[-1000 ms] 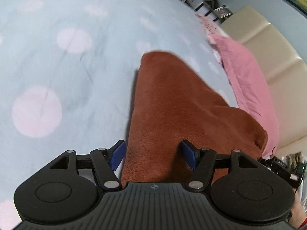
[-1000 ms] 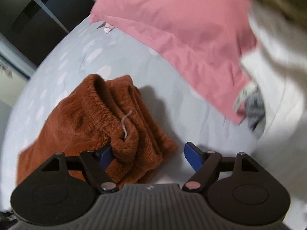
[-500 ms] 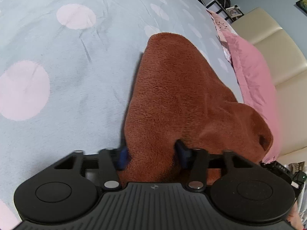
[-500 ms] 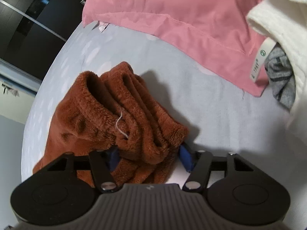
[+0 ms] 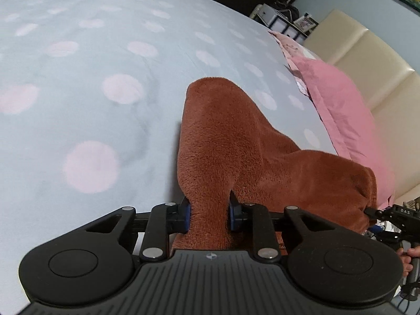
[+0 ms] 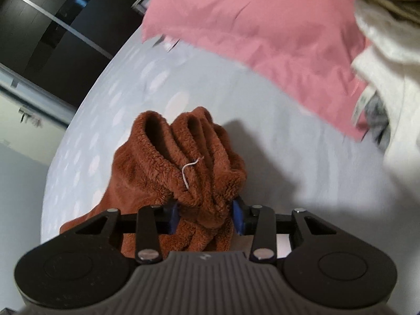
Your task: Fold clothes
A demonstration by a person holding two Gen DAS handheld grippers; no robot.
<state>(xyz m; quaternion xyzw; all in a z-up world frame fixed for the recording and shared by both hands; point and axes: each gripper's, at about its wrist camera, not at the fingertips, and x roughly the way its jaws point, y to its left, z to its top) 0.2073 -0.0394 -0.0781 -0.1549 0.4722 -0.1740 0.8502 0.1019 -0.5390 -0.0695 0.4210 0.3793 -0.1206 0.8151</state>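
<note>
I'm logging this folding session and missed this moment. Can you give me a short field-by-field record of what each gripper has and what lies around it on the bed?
garment: brown fleece garment, partly lifted off the bed
left gripper: jaws have just been closing, now clamped on a smooth edge of the fleece
right gripper: jaws have just been closing, now clamped on a bunched, ribbed end with a white thread
surface: pale blue bedsheet with pink dots
nearby: pink pillow; white clothing pile at right

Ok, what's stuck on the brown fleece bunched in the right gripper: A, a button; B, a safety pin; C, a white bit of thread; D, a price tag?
C: a short white thread lies on the brown fleece just above the right gripper, whose fingers pinch the bunched folds.
</note>
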